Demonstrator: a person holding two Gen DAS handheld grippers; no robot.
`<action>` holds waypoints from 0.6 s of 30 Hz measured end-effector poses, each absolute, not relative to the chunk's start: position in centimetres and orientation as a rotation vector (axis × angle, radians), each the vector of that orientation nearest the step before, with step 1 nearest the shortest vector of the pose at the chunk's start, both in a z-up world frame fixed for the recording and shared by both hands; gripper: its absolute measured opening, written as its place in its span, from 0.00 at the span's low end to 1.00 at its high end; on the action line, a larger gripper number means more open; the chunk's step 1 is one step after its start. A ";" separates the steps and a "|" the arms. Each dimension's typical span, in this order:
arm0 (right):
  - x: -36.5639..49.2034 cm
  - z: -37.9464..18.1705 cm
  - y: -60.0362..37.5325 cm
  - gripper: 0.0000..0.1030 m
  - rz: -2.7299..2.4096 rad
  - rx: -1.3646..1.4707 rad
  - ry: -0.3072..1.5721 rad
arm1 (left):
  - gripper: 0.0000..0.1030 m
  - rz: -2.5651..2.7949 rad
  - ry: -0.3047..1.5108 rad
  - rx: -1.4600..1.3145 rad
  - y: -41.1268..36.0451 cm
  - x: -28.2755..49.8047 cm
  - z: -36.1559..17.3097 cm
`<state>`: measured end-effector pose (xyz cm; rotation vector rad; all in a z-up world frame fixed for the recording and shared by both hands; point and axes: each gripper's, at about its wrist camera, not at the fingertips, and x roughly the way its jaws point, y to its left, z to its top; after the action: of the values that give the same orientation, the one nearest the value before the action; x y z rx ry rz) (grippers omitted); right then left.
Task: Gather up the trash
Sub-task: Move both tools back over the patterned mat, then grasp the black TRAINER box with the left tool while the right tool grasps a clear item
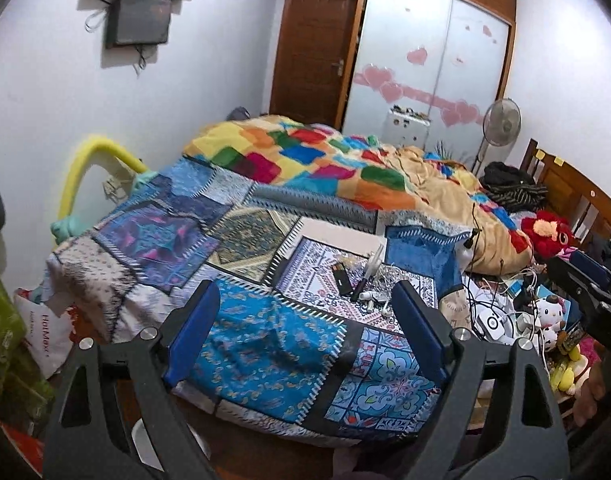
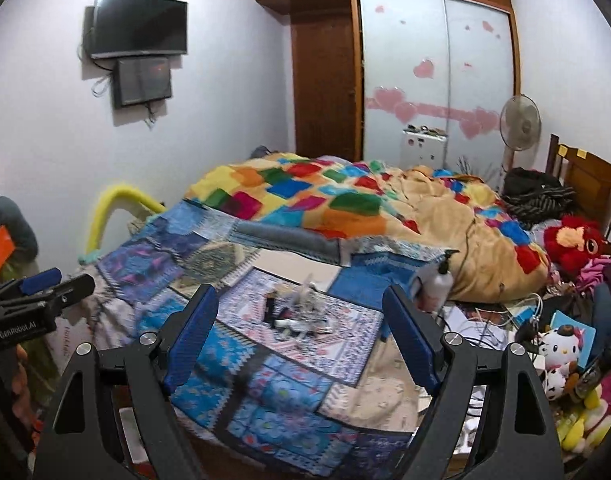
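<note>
- Lying in a small heap on the patterned patch of the bedspread [image 1: 265,344] is the litter pile [image 1: 365,280]: a dark flat stick, a pen-like tube, crumpled clear wrapping and some small white bits, all touching or just beside one another, near the middle of the bed's near half.
- Your left gripper [image 1: 305,328] hangs over the near edge of the bed with its blue pads spread wide and nothing between them; the pile sits beyond its right finger.
- Your right gripper [image 2: 301,332] is likewise spread wide and empty, with the same pile framed between its fingers, though that view is blurred.
- You are in the approach step, by my reading; nothing is collected yet.
- Next, you likely need to reach farther over the bed and pick one piece cleanly, avoiding the cables [image 1: 485,300] to the right.
</note>
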<state>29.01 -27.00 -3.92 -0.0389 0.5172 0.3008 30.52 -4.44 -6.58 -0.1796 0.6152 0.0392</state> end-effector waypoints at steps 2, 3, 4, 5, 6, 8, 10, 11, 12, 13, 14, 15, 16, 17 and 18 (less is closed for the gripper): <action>30.3 -4.8 -27.4 0.80 0.287 -0.048 0.539 | 0.85 0.033 0.637 -0.179 -4.6 32.3 -7.5; 30.7 -5.0 -27.6 0.80 0.285 -0.050 0.545 | 0.85 0.031 0.645 -0.179 -4.6 33.0 -7.9; 31.3 -5.5 -27.8 0.80 0.277 -0.053 0.554 | 0.85 0.027 0.656 -0.179 -4.8 34.0 -8.5; 31.8 -5.9 -27.9 0.80 0.264 -0.056 0.562 | 0.85 0.024 0.666 -0.179 -4.9 34.8 -8.9; 32.6 -6.5 -28.0 0.80 0.249 -0.062 0.575 | 0.85 0.019 0.681 -0.181 -5.0 35.9 -9.6; 33.9 -7.6 -28.2 0.80 0.237 -0.068 0.606 | 0.85 0.014 0.703 -0.182 -5.1 37.5 -10.6; 35.0 -8.8 -28.3 0.80 0.230 -0.064 0.639 | 0.85 0.007 0.729 -0.180 -5.4 39.5 -11.9; 35.5 -9.4 -28.3 0.80 0.231 -0.060 0.656 | 0.85 0.003 0.739 -0.178 -5.5 40.3 -12.4; 36.2 -10.1 -28.4 0.80 0.234 -0.056 0.676 | 0.85 -0.003 0.751 -0.173 -5.6 41.4 -13.2; 36.8 -10.9 -28.5 0.80 0.235 -0.052 0.702 | 0.85 -0.004 0.758 -0.168 -5.8 42.1 -13.7; 37.6 -11.7 -28.5 0.80 0.237 -0.045 0.731 | 0.85 -0.005 0.766 -0.164 -5.9 42.8 -14.2; 38.2 -12.5 -28.6 0.80 0.239 -0.035 0.755 | 0.85 -0.010 0.778 -0.159 -6.0 43.9 -15.0; 38.8 -13.2 -28.8 0.80 0.241 -0.026 0.774 | 0.85 -0.012 0.787 -0.155 -6.1 44.6 -15.6; 39.4 -13.8 -28.8 0.80 0.247 -0.013 0.795 | 0.85 -0.014 0.801 -0.150 -6.3 45.5 -16.4; 40.1 -14.5 -28.9 0.80 0.254 0.002 0.817 | 0.85 -0.016 0.810 -0.148 -6.4 46.1 -16.9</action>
<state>40.07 -28.90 -14.49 0.0017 0.8170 0.2542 46.14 -6.39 -16.87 -0.1476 0.8105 -0.0158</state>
